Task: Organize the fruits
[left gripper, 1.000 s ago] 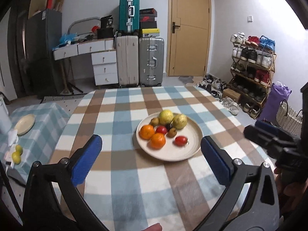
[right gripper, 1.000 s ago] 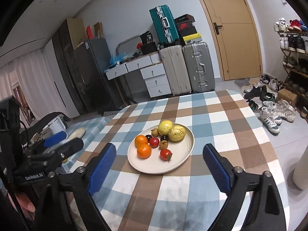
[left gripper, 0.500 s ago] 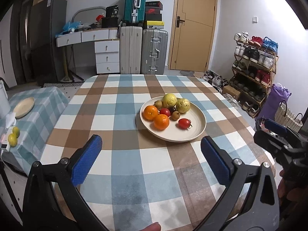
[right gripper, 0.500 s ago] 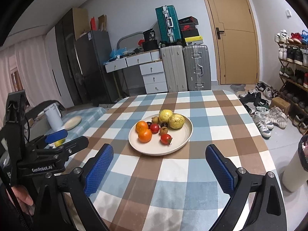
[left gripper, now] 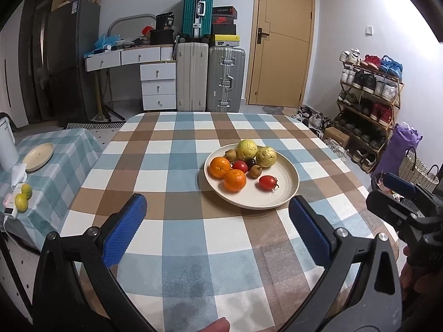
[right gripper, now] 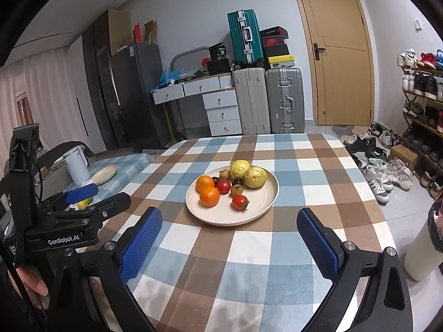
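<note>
A cream plate [left gripper: 288,191] [right gripper: 265,202] sits on the checked table and holds two oranges [left gripper: 234,179] [right gripper: 209,196], two red tomatoes [left gripper: 268,182] [right gripper: 239,202], two large yellow-green fruits [left gripper: 247,149] [right gripper: 255,176], small brown fruits and a dark one. My left gripper [left gripper: 217,202] hovers over the table's near part, short of the plate, open and empty. My right gripper [right gripper: 228,221] is also open and empty, just short of the plate's near rim. Each gripper shows in the other's view: left gripper [right gripper: 112,193], right gripper [left gripper: 398,193].
A lower side table [left gripper: 72,149] to the left carries an empty cream plate [left gripper: 38,156], two yellow-green fruits [left gripper: 23,196] and a white kettle [right gripper: 76,167]. Suitcases [left gripper: 207,80], a desk and a door stand behind. A shoe rack [left gripper: 368,105] and basket [left gripper: 418,168] are to the right.
Both grippers have drawn back from the plate, so more of the table shows in front of them. Their fingers stayed open and the fruit has not moved.
</note>
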